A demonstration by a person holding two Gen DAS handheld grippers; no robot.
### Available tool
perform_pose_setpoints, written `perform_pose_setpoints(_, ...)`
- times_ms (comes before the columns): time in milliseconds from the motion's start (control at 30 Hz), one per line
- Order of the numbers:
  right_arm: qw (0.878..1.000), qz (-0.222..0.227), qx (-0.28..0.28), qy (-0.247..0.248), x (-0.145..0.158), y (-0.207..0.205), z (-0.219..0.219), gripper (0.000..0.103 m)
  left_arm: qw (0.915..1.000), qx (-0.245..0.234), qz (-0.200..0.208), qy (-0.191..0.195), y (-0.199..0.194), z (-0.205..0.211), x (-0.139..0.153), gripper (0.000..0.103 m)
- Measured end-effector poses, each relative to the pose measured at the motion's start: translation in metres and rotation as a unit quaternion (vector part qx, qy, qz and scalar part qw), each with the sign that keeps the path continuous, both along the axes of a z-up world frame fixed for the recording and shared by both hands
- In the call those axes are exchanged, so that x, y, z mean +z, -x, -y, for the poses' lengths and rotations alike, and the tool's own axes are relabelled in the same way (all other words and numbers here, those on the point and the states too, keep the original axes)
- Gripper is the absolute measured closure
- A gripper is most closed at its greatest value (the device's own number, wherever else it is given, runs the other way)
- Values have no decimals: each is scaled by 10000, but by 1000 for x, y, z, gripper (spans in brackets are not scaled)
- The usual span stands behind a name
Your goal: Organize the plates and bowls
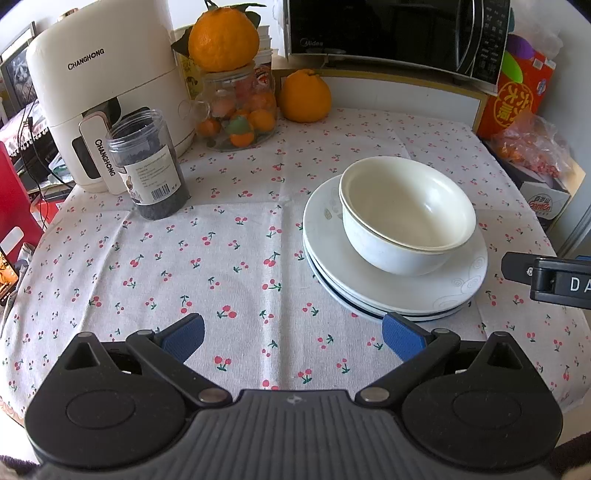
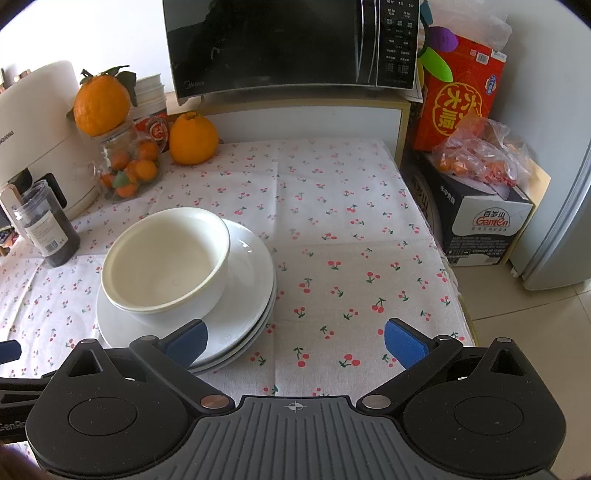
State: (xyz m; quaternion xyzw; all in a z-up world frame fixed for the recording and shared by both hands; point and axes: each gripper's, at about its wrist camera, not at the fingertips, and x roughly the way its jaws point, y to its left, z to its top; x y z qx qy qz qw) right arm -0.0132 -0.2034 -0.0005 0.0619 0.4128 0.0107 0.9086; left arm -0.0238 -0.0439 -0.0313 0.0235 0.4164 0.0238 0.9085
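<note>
Two nested white bowls (image 1: pixel 406 218) sit on a stack of white plates (image 1: pixel 436 291) on the cherry-print tablecloth. In the right wrist view the bowls (image 2: pixel 166 262) and plates (image 2: pixel 251 266) lie left of centre. My left gripper (image 1: pixel 293 338) is open and empty, low over the cloth, with the plates just beyond its right finger. My right gripper (image 2: pixel 295 341) is open and empty; its left finger overlaps the near rim of the plates. The right gripper's body shows at the right edge of the left wrist view (image 1: pixel 554 278).
A cream air fryer (image 1: pixel 107 99), a dark jar (image 1: pixel 149 166) and a glass jar of small oranges (image 1: pixel 240 110) stand at the back left. A large orange (image 1: pixel 304 96) and a microwave (image 1: pixel 395 33) are behind. Boxes (image 2: pixel 480 218) stand past the table's right edge.
</note>
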Motion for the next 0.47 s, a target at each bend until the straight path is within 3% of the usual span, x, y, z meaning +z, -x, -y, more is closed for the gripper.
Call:
perform_pose_setpoints(367,10000,-22,2,22,-2,0,0,0,10000,-32,-20,37,1,1,-1,0)
perform_pose_setpoints(467,9995,114,-281,21,-2,0,8,0,9999,-90,-17,70,1,-1,0,0)
